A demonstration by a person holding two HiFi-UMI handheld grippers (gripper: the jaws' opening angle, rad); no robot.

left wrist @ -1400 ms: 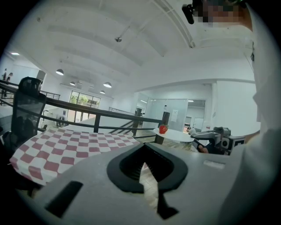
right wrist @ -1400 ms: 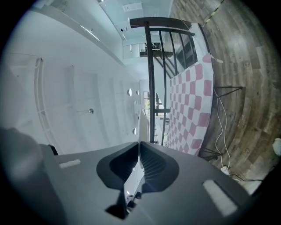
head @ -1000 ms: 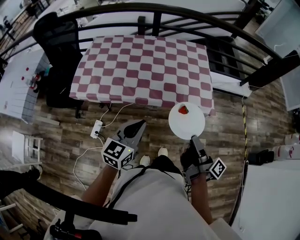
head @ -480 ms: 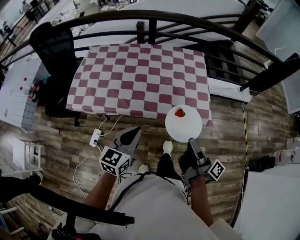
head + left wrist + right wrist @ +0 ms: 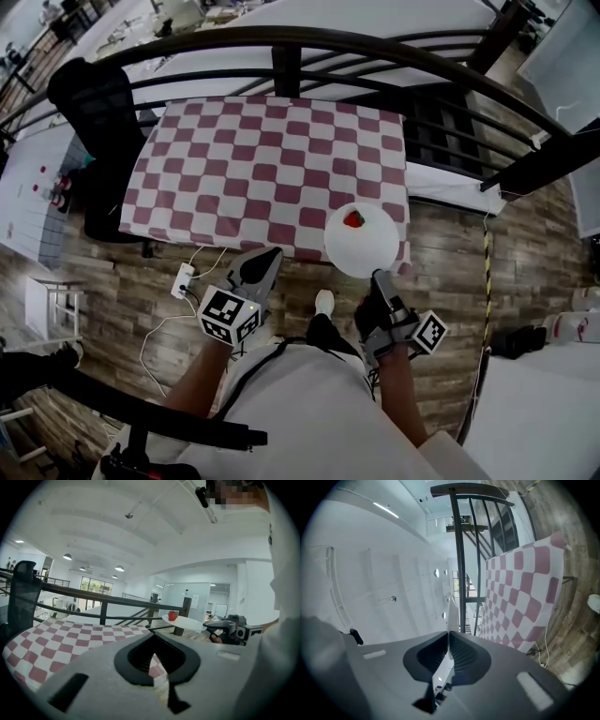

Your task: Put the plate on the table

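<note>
A white plate (image 5: 362, 241) carries a red strawberry (image 5: 353, 219). My right gripper (image 5: 380, 277) is shut on the plate's near rim and holds it level, in the air, over the near right corner of the table. The table (image 5: 262, 159) wears a red and white checked cloth. In the right gripper view the plate (image 5: 449, 616) shows edge-on between the shut jaws of my right gripper (image 5: 448, 632). My left gripper (image 5: 262, 265) hangs shut and empty before the table's near edge. In the left gripper view, my left gripper (image 5: 154, 638) is shut, with the plate (image 5: 187, 621) at the right.
A black curved railing (image 5: 309, 42) runs behind the table. A black office chair (image 5: 98, 103) stands at its left end. A white power strip (image 5: 180, 279) with cables lies on the wood floor beneath the near edge. The person's shoe (image 5: 323, 302) is close to the table.
Both grippers and the plate have come closer to the table. The plate, off the near right corner a second ago, now overlaps that corner.
</note>
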